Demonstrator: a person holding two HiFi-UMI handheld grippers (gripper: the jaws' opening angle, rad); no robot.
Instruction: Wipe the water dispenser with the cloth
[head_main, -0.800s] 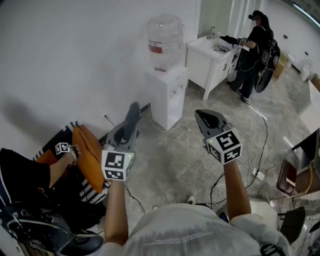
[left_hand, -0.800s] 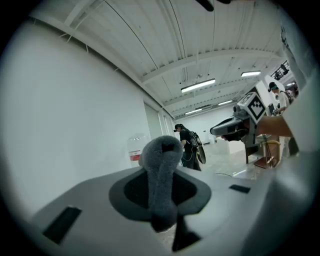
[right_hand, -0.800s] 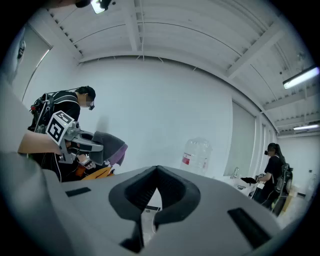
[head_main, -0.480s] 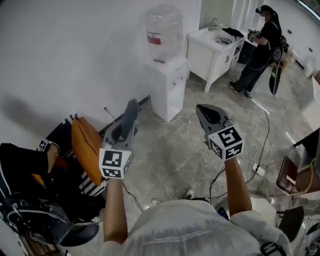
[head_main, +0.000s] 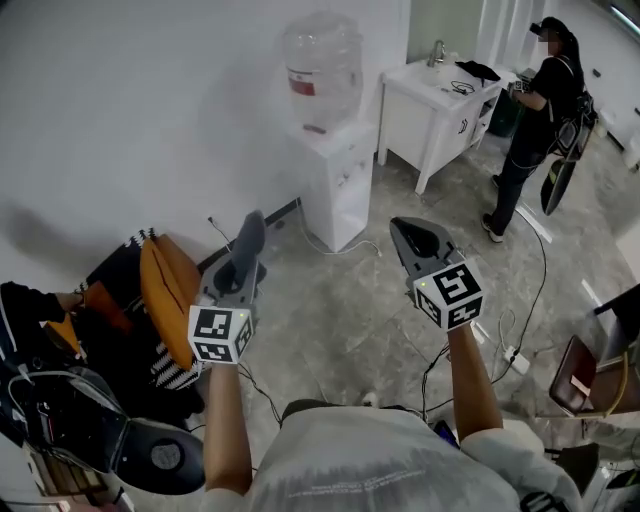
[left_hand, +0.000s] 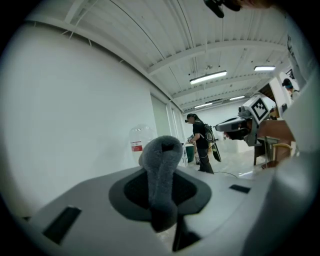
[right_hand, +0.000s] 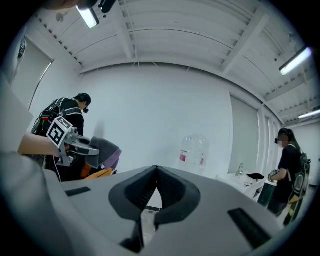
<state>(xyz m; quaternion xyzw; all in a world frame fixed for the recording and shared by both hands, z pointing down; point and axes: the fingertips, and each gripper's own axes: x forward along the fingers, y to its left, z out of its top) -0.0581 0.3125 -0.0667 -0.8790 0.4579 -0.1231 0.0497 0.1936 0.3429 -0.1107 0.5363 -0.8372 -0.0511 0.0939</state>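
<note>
The white water dispenser (head_main: 336, 180) stands against the wall ahead, with a clear bottle (head_main: 321, 70) bearing a red label on top. It also shows small in the left gripper view as the water dispenser (left_hand: 138, 145) and in the right gripper view as the water dispenser (right_hand: 193, 150). My left gripper (head_main: 247, 240) is shut on a grey cloth (left_hand: 161, 177), which sticks up between its jaws. My right gripper (head_main: 407, 236) is shut and holds nothing. Both grippers hang in the air well short of the dispenser.
A white sink cabinet (head_main: 437, 100) stands right of the dispenser, with a person (head_main: 540, 110) beside it. Another person sits at the left by an orange bag (head_main: 165, 295). Cables (head_main: 520, 300) and a power strip (head_main: 517, 358) lie on the floor.
The view has shifted slightly. The standing person has moved right along the sink cabinet. The seated person's arm has drawn back to the left. Both grippers stay raised and shut.
</note>
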